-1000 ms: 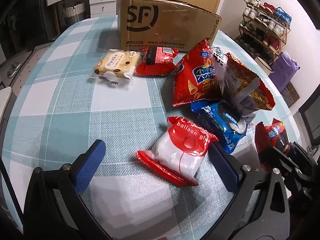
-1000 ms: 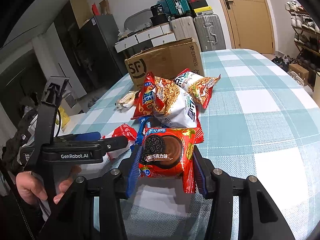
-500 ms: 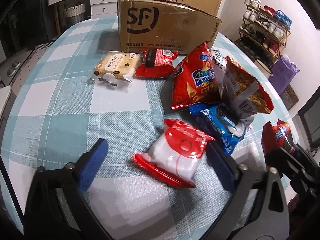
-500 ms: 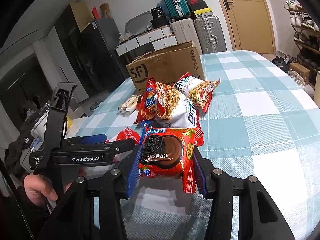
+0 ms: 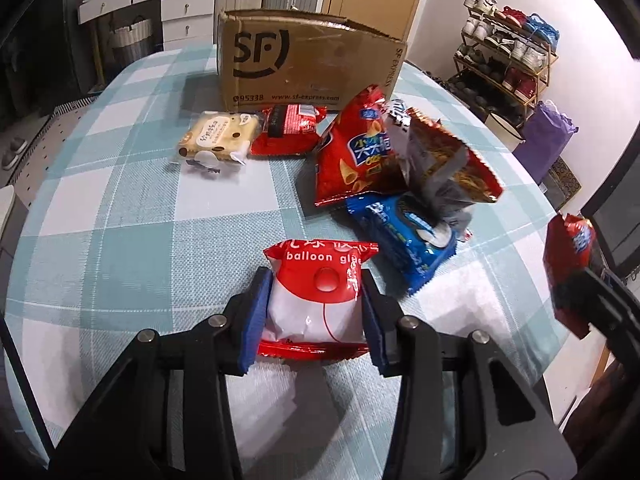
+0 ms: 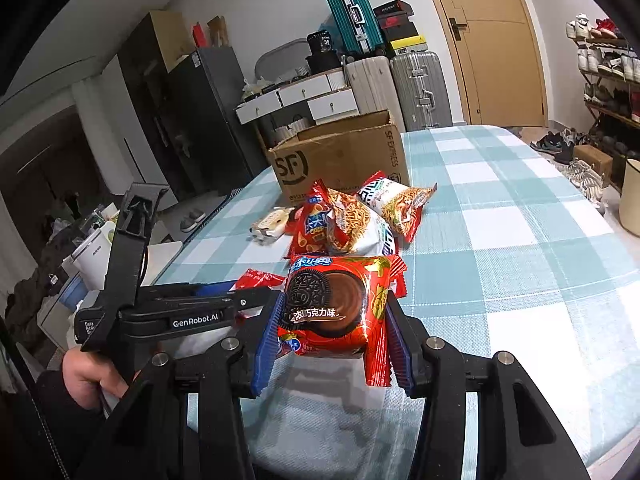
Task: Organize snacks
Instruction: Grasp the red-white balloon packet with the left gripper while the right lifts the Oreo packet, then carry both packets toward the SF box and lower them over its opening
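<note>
My left gripper point(image 5: 314, 284) is shut on a red and white "balloon" snack pack point(image 5: 316, 296) that rests on the checked tablecloth. My right gripper point(image 6: 332, 312) is shut on a red Oreo pack point(image 6: 334, 304) held just above the table; the pack also shows at the right edge of the left wrist view point(image 5: 570, 256). Ahead lie a blue Oreo pack point(image 5: 400, 236), a red chip bag point(image 5: 356, 156), a noodle snack bag point(image 5: 444, 164), a small red pack point(image 5: 288, 128) and a beige biscuit pack point(image 5: 218, 138). An open SF cardboard box point(image 5: 308, 64) stands behind them.
The round table's cloth point(image 5: 120, 208) has room at the left and front. A second noodle bag point(image 6: 400, 204) lies near the box point(image 6: 344, 160). A shoe rack point(image 5: 508, 64), a purple bag point(image 5: 548, 140), suitcases and drawers stand around the table.
My left gripper has moved forward and shut on the balloon pack, which now sits straight between the fingers. My right gripper still holds the red Oreo pack, slightly shifted.
</note>
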Demonstrator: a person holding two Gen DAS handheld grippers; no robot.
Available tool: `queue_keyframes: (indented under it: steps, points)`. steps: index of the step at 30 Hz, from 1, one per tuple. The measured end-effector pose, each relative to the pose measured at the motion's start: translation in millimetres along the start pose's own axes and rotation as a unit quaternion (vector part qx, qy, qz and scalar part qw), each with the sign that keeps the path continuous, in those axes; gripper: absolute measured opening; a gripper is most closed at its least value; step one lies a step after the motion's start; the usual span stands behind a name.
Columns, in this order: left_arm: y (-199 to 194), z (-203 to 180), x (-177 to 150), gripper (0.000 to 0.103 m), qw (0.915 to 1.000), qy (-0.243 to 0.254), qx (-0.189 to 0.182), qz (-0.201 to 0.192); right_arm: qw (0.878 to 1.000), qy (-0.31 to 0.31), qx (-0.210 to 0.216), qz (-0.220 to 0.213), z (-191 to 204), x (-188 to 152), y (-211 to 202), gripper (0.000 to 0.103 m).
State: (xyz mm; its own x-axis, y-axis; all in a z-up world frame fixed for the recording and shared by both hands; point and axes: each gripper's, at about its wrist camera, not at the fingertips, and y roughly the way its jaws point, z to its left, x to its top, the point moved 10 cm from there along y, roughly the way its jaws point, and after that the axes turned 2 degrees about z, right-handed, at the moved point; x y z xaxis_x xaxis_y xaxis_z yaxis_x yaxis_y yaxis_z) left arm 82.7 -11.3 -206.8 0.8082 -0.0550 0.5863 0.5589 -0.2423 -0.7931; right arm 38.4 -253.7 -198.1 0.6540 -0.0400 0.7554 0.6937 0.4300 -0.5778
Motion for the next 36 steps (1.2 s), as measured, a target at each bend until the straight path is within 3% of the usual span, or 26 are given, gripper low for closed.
queue_keyframes:
  steps: [10, 18, 27, 36]
  points:
    - [-35, -6, 3, 0.040, 0.9996, 0.006, -0.011, -0.024, 1.000, -0.011, 0.010, -0.011, 16, 12, -15, 0.048]
    - [-65, -11, 24, 0.040, 0.9982, 0.007, -0.028, -0.052, 0.999, -0.030, 0.016, -0.014, 28, 26, -17, 0.048]
    - [-80, -12, 51, 0.040, 0.9973, 0.015, -0.040, -0.060, 0.998, -0.054, 0.017, -0.023, 35, 65, -10, 0.048]
    - [-84, -7, 100, 0.040, 0.9957, 0.009, -0.055, -0.074, 0.997, -0.071, 0.030, -0.027, 40, 110, 5, 0.048]
